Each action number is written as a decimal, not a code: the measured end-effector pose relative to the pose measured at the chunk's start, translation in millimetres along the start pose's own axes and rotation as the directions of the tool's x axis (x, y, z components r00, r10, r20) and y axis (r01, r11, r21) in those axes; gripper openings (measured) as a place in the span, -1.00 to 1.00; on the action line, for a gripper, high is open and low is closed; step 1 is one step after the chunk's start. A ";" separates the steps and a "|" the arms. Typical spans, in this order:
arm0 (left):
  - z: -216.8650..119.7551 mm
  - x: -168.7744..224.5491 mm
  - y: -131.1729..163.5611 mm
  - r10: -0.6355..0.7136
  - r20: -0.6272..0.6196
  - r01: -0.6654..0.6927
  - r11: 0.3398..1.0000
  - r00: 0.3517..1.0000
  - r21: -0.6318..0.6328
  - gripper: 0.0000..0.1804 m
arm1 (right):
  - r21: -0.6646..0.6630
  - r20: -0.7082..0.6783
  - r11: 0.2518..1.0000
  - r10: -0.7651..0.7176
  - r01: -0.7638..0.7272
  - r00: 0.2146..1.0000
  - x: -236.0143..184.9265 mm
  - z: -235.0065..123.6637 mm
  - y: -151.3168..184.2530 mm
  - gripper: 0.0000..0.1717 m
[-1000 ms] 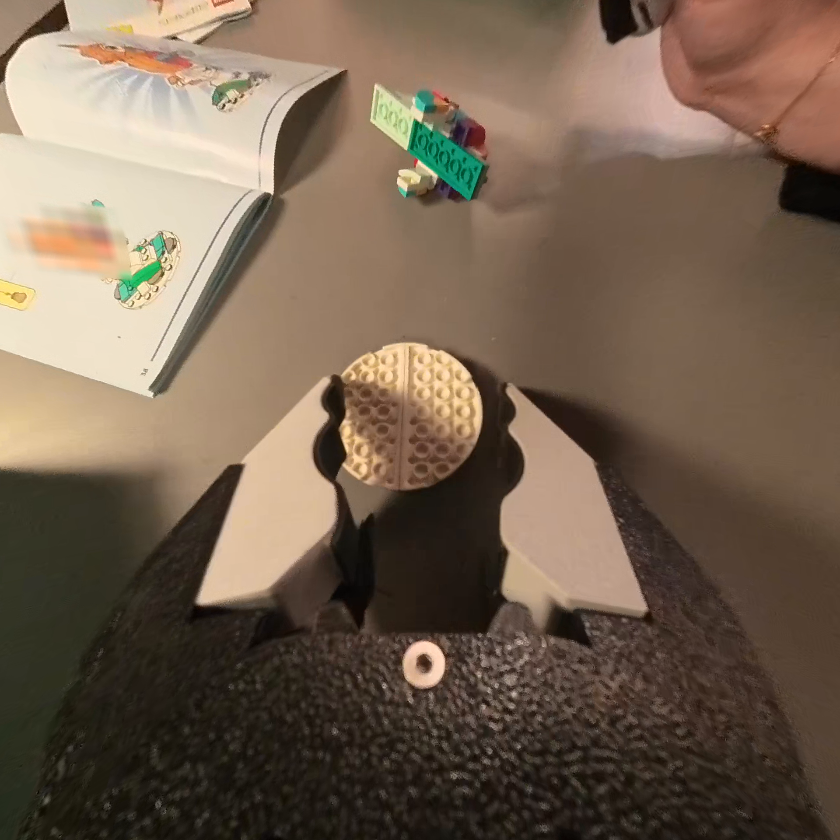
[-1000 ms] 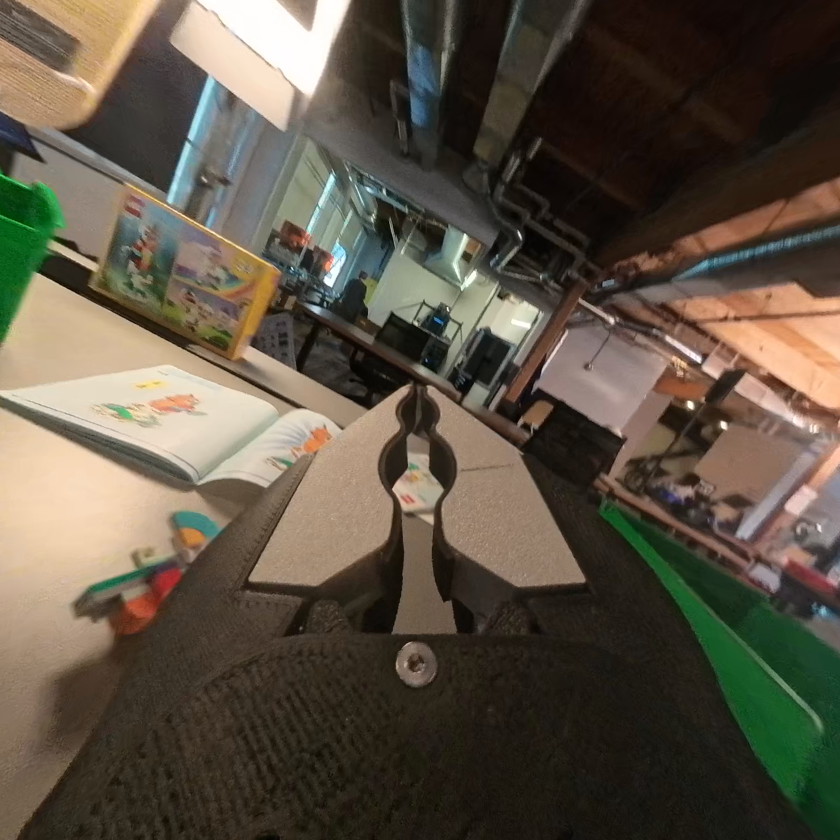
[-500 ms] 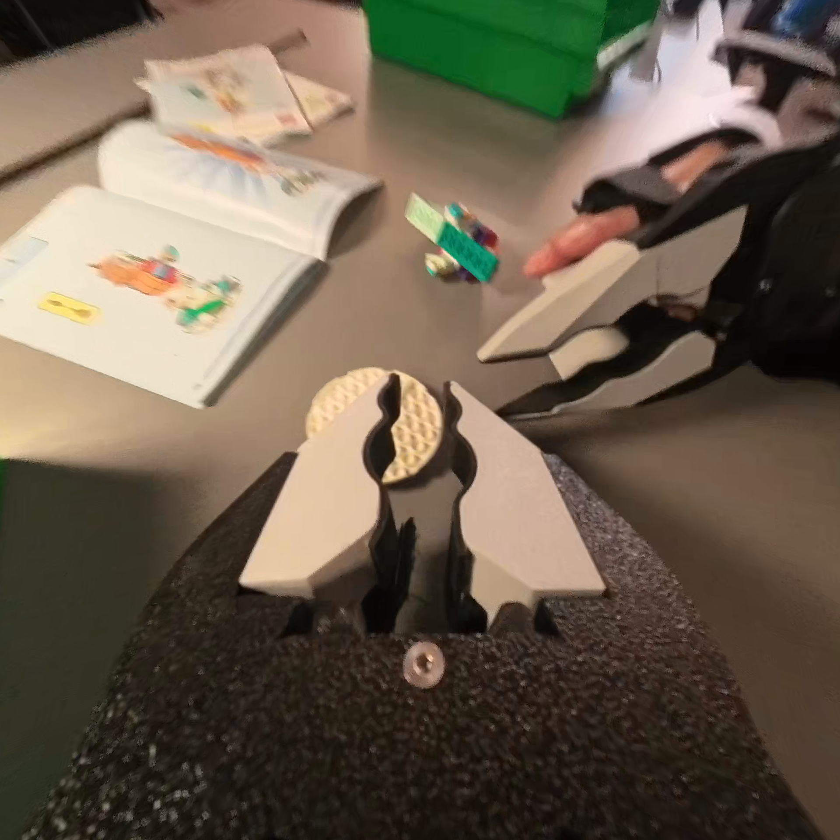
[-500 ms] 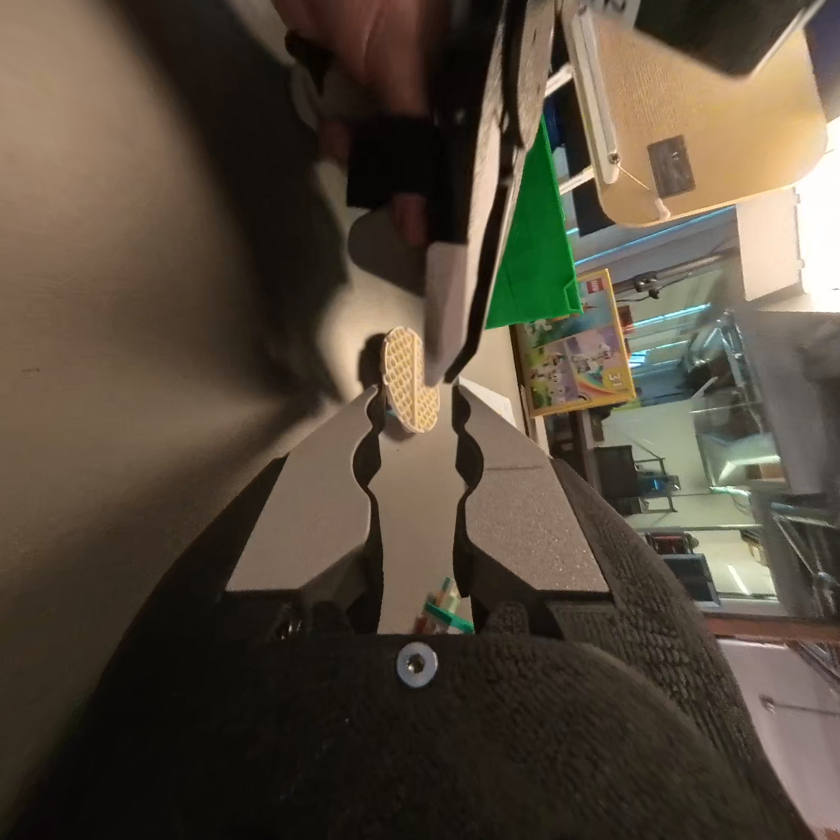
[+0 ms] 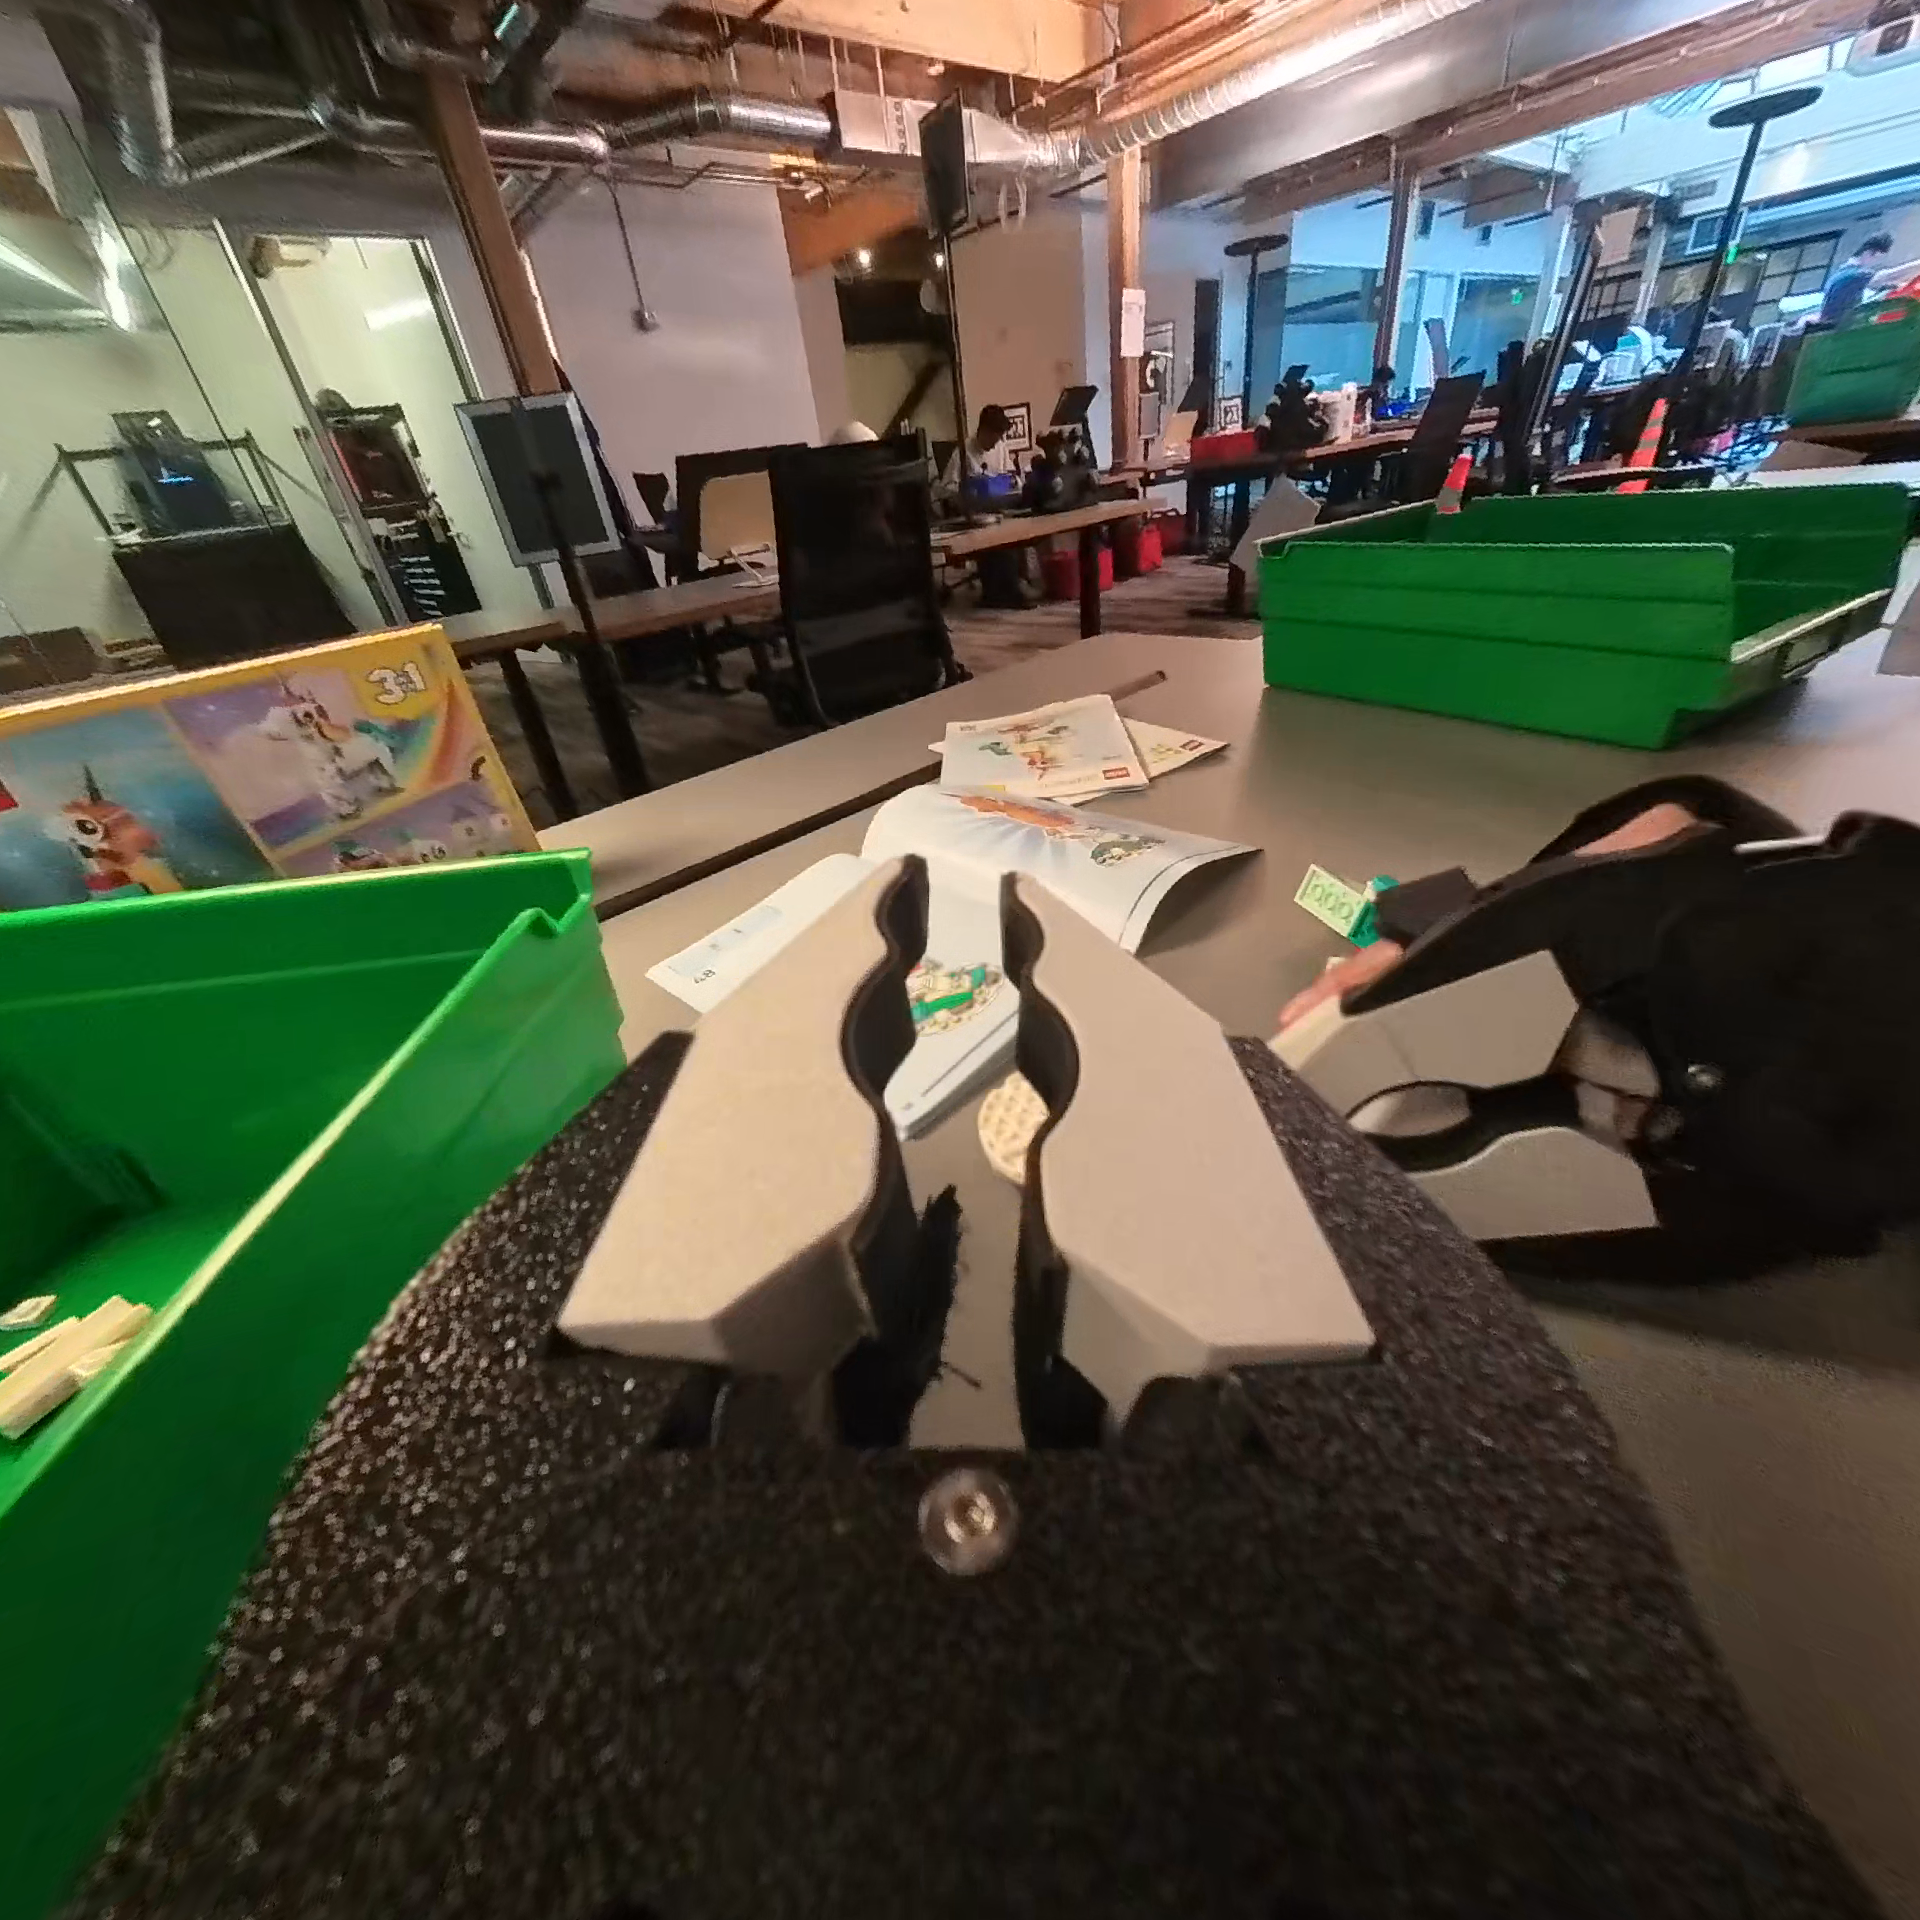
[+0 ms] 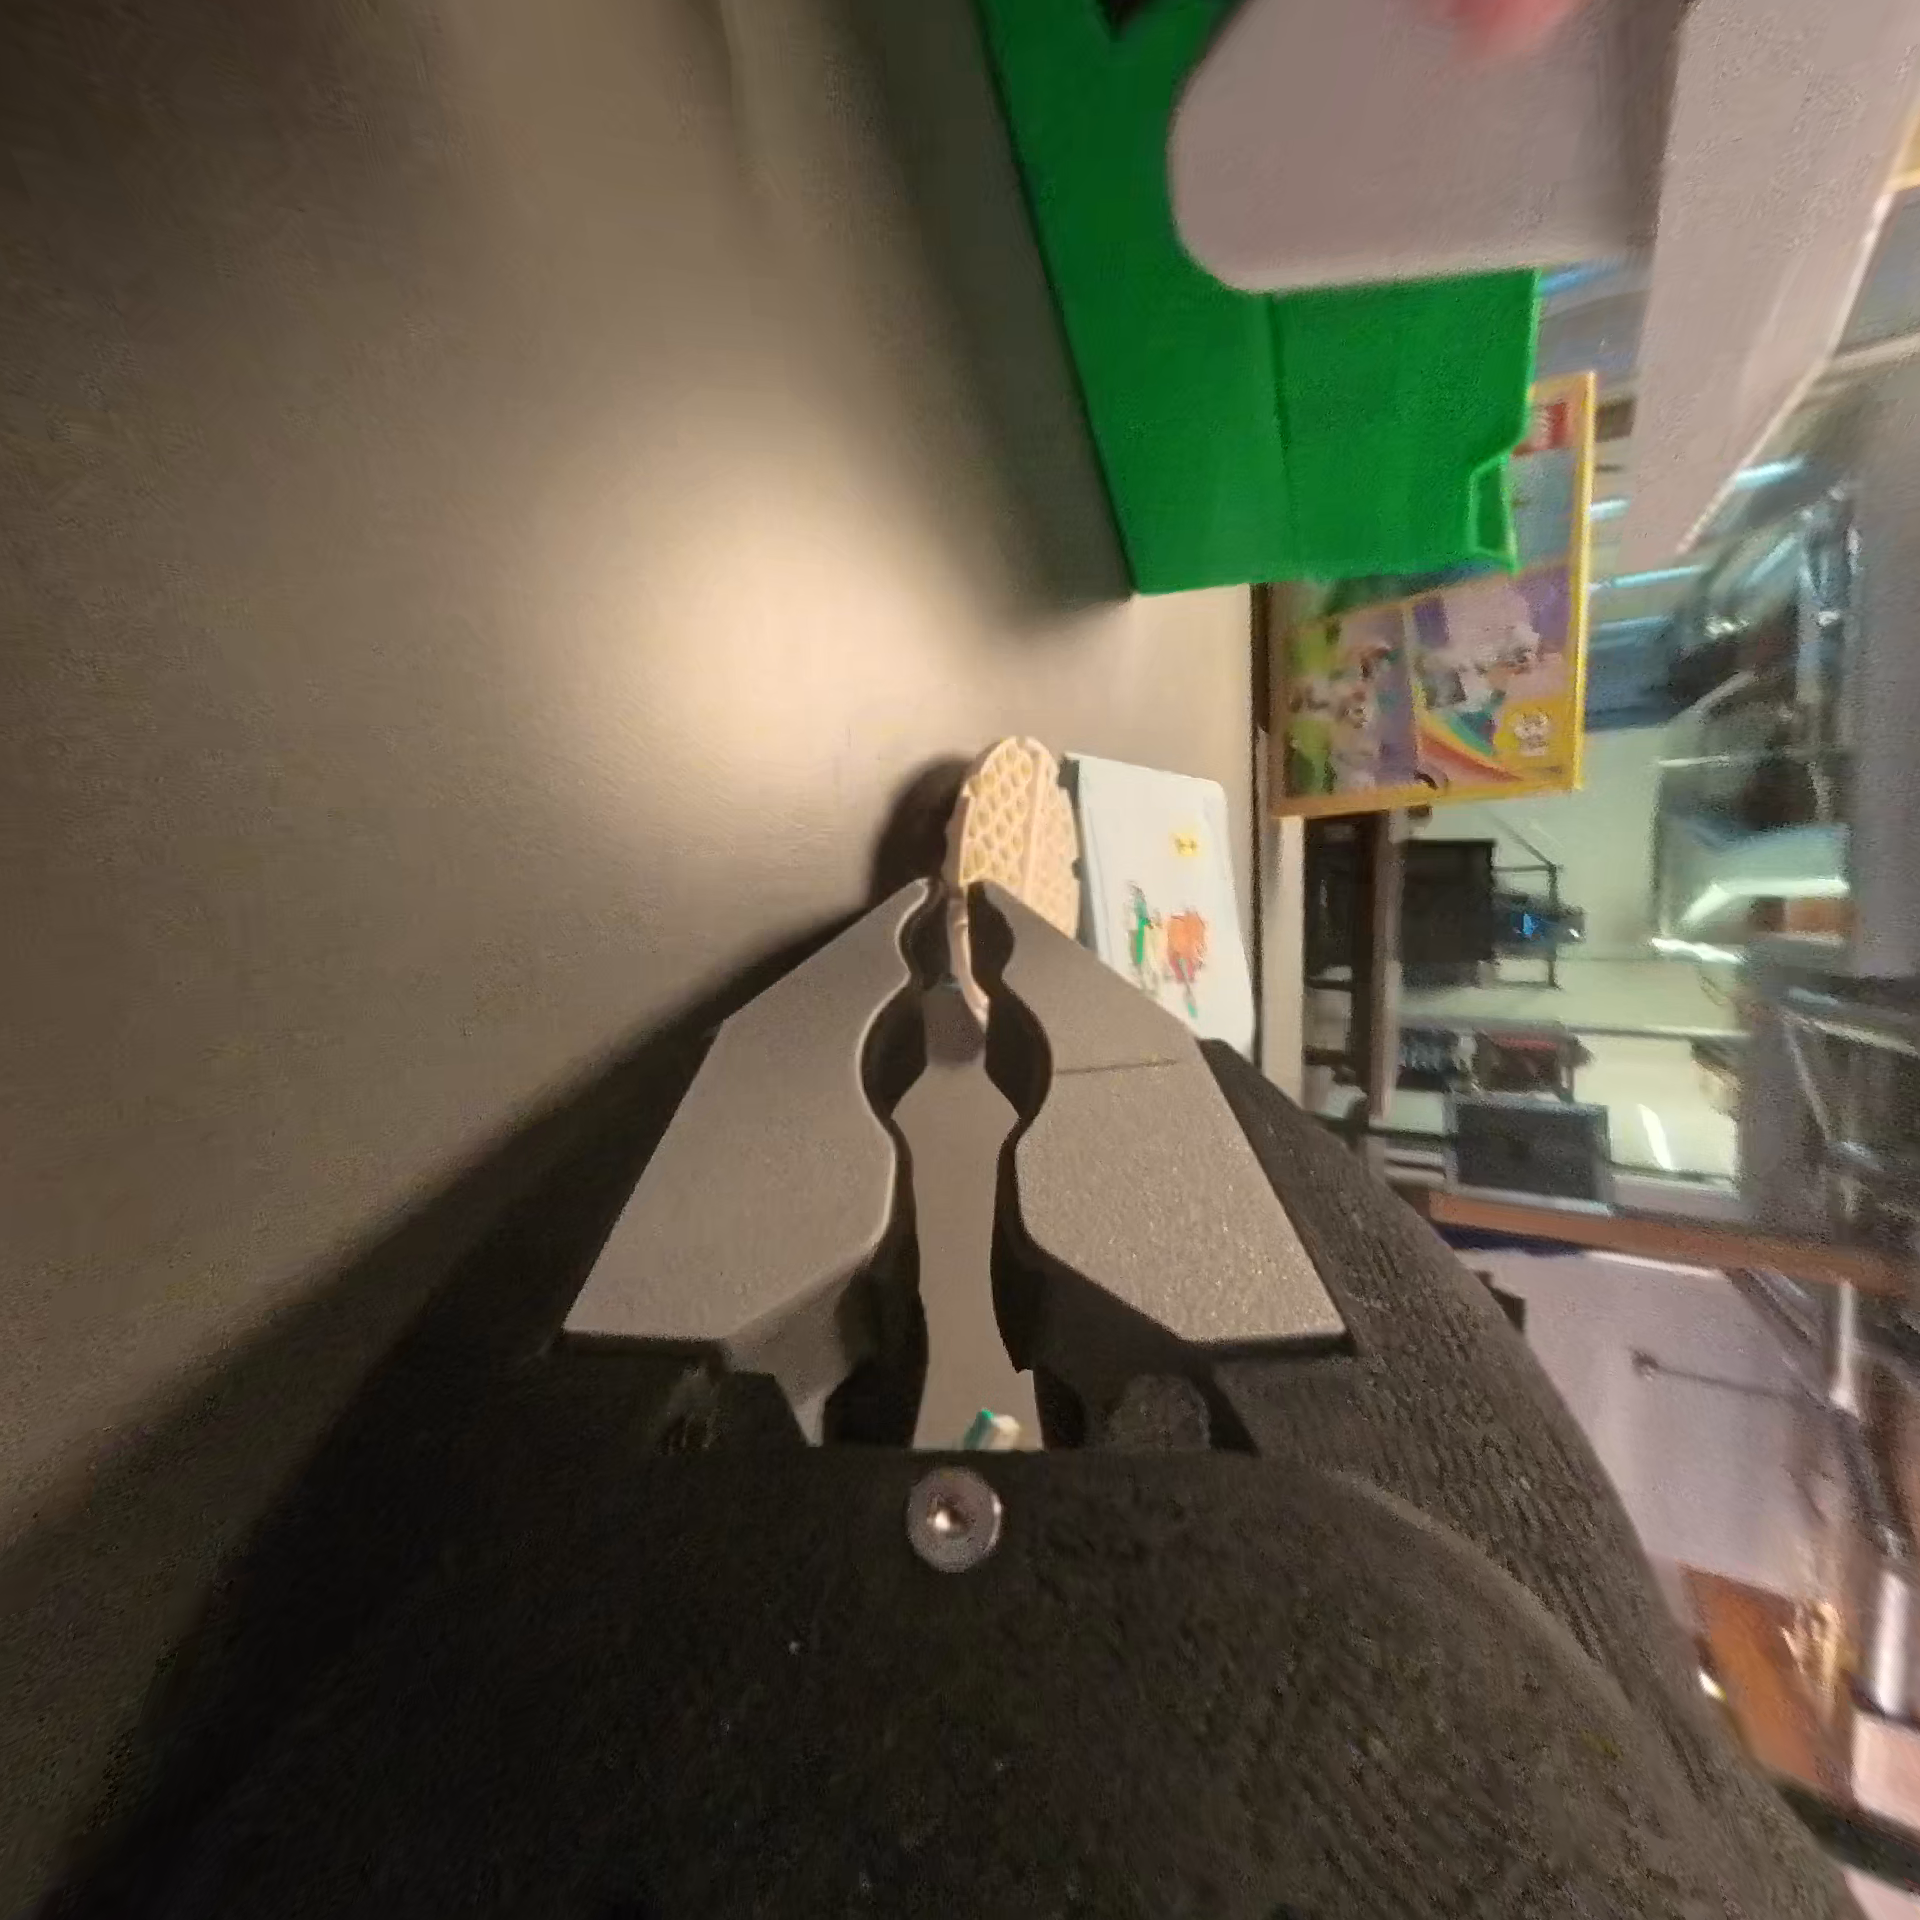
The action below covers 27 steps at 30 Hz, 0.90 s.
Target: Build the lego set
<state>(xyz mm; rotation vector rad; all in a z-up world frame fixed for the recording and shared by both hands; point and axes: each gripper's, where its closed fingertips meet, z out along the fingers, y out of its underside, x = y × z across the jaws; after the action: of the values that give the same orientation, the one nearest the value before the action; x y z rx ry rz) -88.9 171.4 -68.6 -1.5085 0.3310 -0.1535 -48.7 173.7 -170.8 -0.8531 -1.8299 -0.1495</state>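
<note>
Right wrist view: round tan plate [image 6: 1013,831] is pinched edge-on by the right gripper [image 6: 951,899], while the left gripper [image 5: 961,883] is held slightly parted, nothing gripped.

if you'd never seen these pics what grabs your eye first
Probably the right tool, turned on its side and clamped on the edge of a round cream studded plate standing on its rim over the grey table. Next, the bright green bins: one at the left holding small cream pieces, another far right. The left tool hangs empty above an open instruction booklet.
</note>
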 end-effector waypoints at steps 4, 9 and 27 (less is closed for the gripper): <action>-1.2 -1.2 -2.2 -0.011 -0.005 0.011 1.000 1.000 0.018 -0.67 | 0.114 -0.069 0.960 0.266 -0.257 0.962 31.3 -14.8 -7.2 -0.99; 0.6 23.1 -7.6 -0.211 -0.211 0.217 0.976 0.954 0.005 -0.14 | 0.384 0.178 0.651 0.644 -0.655 0.744 54.5 -53.7 -25.0 -0.99; -28.9 88.3 -31.9 -0.451 -0.722 0.531 0.836 0.524 -0.137 -0.94 | 0.369 0.808 -0.095 0.523 -0.924 0.269 80.2 -116.2 -51.6 -0.98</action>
<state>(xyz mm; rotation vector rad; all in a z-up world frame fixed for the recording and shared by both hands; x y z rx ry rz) -11.0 115.2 -48.3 -1.3389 0.5124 -1.2635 -5.9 119.1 -37.5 -1.0803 -1.0937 1.7859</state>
